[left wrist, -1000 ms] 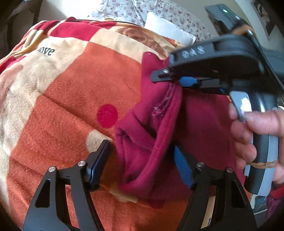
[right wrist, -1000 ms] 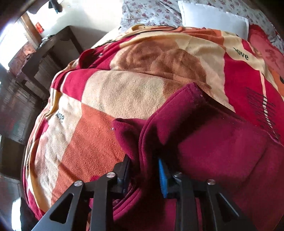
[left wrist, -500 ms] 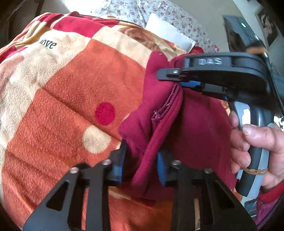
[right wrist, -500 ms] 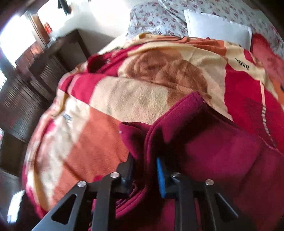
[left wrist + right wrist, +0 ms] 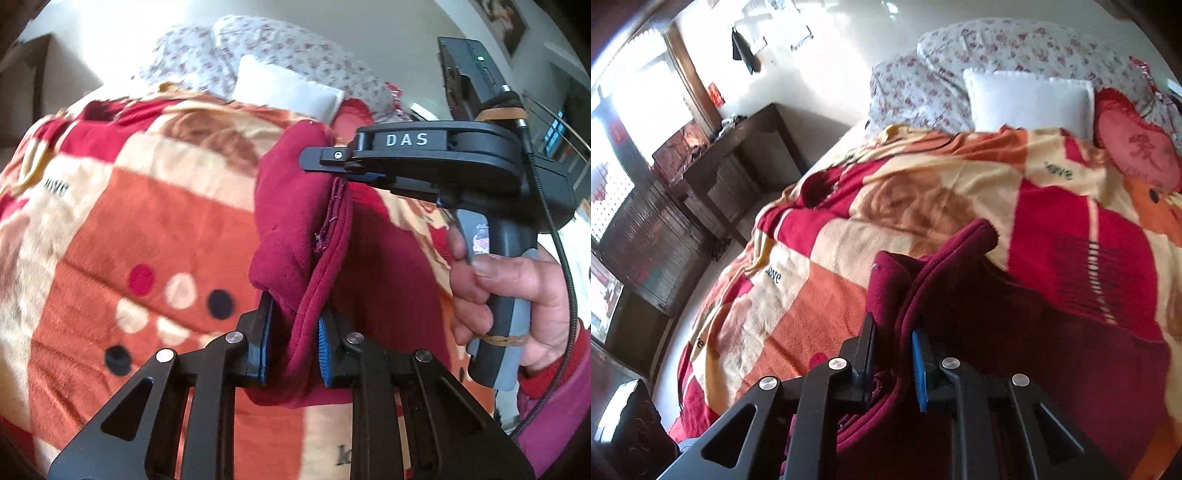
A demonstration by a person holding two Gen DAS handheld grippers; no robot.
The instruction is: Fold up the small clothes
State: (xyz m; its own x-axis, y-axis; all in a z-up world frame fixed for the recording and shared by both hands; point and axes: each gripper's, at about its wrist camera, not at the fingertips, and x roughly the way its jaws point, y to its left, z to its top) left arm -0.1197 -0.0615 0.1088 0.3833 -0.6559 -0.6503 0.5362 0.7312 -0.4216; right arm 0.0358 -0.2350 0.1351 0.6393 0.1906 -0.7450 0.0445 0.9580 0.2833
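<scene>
Clearly lifted above the patterned bed blanket [image 5: 155, 229], a maroon garment [image 5: 295, 229] hangs pinched in both the left gripper [image 5: 293, 341] and right gripper [image 5: 894, 363] — jaws narrow on cloth — so keeping the edge taut and level should fold it cleanly.

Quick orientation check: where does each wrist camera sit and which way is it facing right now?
Left wrist: on the left gripper, facing up the bed; shows the dark red fleece garment, the right gripper and the right hand.
Right wrist: on the right gripper, facing the white pillow and dark wooden cabinet.
Shared: garment, pillow, orange-red patterned blanket.
</scene>
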